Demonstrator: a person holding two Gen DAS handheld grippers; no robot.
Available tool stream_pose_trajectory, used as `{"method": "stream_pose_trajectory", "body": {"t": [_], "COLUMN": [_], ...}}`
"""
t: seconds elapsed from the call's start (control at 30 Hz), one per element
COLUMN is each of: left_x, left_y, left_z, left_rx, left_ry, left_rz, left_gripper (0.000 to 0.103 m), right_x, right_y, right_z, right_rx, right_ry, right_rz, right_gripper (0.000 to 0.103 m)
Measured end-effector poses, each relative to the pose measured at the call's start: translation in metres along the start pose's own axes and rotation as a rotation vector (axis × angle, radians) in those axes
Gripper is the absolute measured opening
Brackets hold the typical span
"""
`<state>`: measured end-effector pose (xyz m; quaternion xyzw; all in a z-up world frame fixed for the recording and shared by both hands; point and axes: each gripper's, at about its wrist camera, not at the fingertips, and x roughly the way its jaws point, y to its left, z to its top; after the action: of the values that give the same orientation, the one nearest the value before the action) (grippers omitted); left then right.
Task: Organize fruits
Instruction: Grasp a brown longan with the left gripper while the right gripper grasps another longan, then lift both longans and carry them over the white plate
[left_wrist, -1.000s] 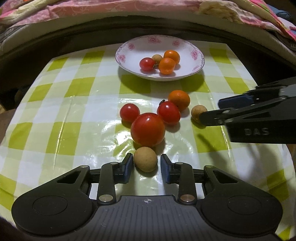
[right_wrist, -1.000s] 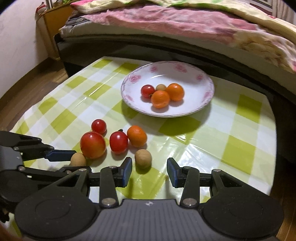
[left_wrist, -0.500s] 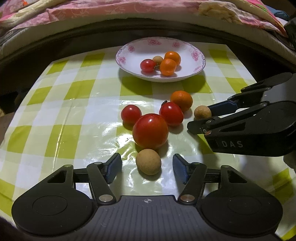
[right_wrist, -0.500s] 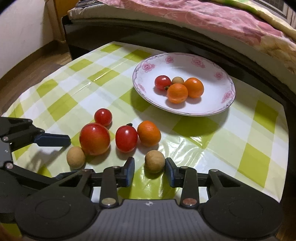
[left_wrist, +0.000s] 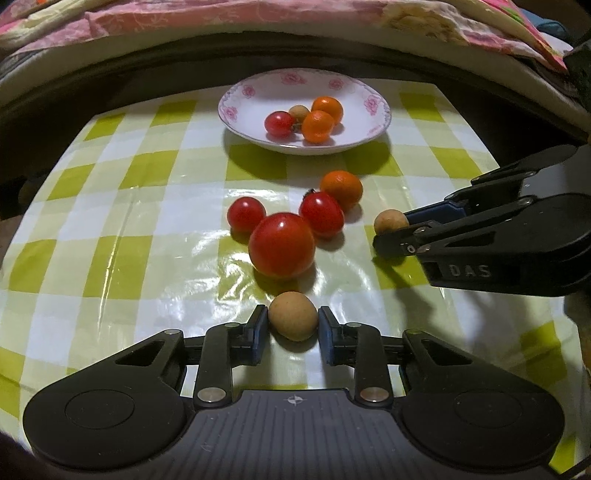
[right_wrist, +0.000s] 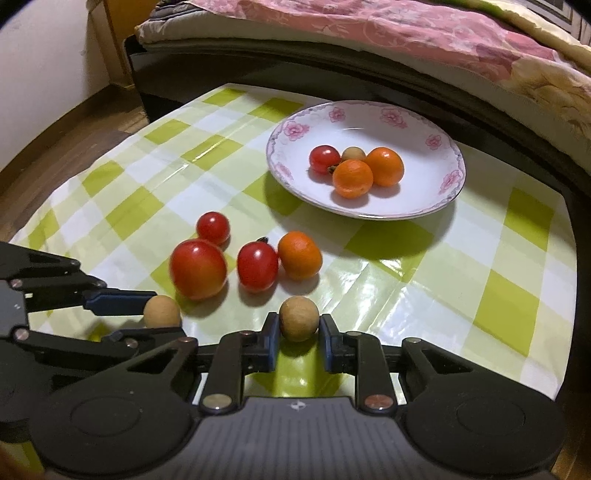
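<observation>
1. While both tools sit low over the table (left_wrist: 110, 229), each has its pads pressed on 1 small tan fruit: the left tool (left_wrist: 292, 325) is clamped on the near tan fruit (left_wrist: 292, 320) at the bottom centre of the left wrist view, and the right tool (right_wrist: 298, 326) is clamped on the other tan fruit (right_wrist: 298, 318) at the bottom centre of the right wrist view. Both sets of jaws have just been closing around these fruits.
2. Gripping across the round middle makes sense, since a squeeze off centre would likely roll or squirt such a small ball away.
3. Both fruits appear to rest on the checked cloth, not yet lifted.
4. Toward the top of each view stands the flowered plate (left_wrist: 236, 118), already holding 1 red tomato, 1 tan fruit and 2 orange ones, so it is probably the collecting spot.
5. Between plate and tools lie the large tomato (left_wrist: 282, 244), 2 smaller tomatoes and an orange fruit (left_wrist: 341, 190), loosely clustered and yet to be moved.
6. Writing: "DAS" is legible on the right tool's body at the right edge of the left wrist view.
</observation>
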<state>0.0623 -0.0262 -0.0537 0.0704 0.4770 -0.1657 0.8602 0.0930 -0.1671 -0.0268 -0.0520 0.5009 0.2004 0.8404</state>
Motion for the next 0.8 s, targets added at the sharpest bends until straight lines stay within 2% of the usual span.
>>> {"method": "stream_pose_trajectory", "body": {"t": [0.13, 0.33, 0.5, 0.63, 0.73, 0.8], "left_x": [-0.003, -0.002, 0.000, 0.000, 0.000, -0.001], "left_y": [-0.002, -0.004, -0.003, -0.005, -0.005, -0.005], "left_z": [-0.004, -0.005, -0.006, -0.009, -0.009, -0.010], "left_rx": [0.016, 0.036, 0.027, 0.043, 0.037, 0.033], "left_ry": [0.007, -0.008, -0.016, -0.028, -0.032, -0.036], "left_rz": [-0.010, 0.000, 0.005, 0.005, 0.005, 0.001], "left_gripper": [0.037, 0.041, 0.058, 0.067, 0.067, 0.061], "right_x": [-0.009, -0.007, -0.006, -0.006, -0.007, -0.007], "right_y": [0.007, 0.015, 0.013, 0.010, 0.009, 0.008], "right_z": [-0.010, -0.020, -0.017, -0.017, -0.018, -0.018], "right_rx": [-0.021, -0.074, -0.073, -0.064, -0.066, -0.061], "right_ry": [0.016, 0.036, 0.031, 0.032, 0.026, 0.021], "right_rz": [0.011, -0.022, -0.030, -0.011, -0.011, -0.007], "right_gripper": [0.026, 0.027, 0.027, 0.031, 0.034, 0.034]}}
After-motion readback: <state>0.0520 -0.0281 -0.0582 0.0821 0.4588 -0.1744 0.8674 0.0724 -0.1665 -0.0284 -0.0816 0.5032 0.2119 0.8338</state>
